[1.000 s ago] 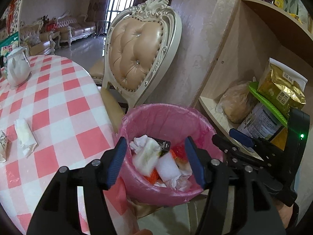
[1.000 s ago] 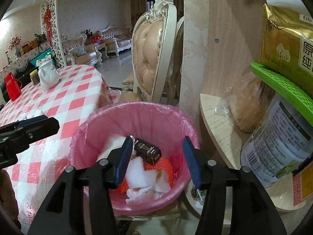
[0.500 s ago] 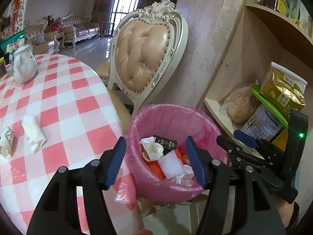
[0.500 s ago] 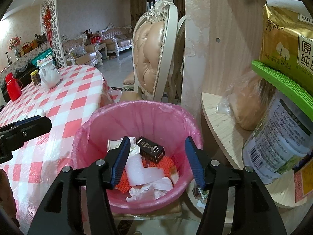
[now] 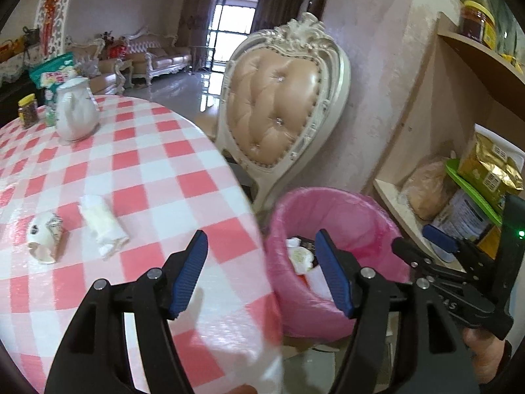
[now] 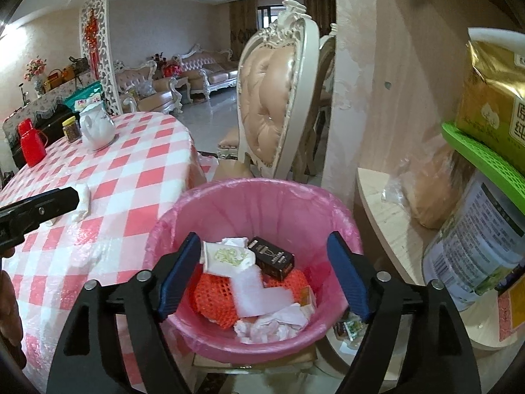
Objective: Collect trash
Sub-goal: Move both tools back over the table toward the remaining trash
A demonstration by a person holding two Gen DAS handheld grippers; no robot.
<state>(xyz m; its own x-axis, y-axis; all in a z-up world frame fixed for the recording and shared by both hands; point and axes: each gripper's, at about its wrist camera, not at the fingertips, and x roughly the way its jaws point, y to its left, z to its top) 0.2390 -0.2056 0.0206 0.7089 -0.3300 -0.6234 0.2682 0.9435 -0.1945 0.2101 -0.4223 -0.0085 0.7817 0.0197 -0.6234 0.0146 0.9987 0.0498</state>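
The right tongs [image 6: 264,272] hang over the pink-lined bin [image 6: 229,193], jaws opening with nothing between them; a paper cup [image 6: 226,257] and a dark box [image 6: 274,257] lie in it. The left tongs [image 5: 261,271], jaws also opening and empty, point at the desk [image 5: 157,170] edge. Out on the checked cloth lie a folded tissue [image 5: 101,223] and, beside it, a crushed cup [image 5: 44,238], the trash not yet collected. The risk, as I judge it: the tissue lies flat (thin, limp), so a shallow pinch could catch the plastic cloth cover instead and drag it.
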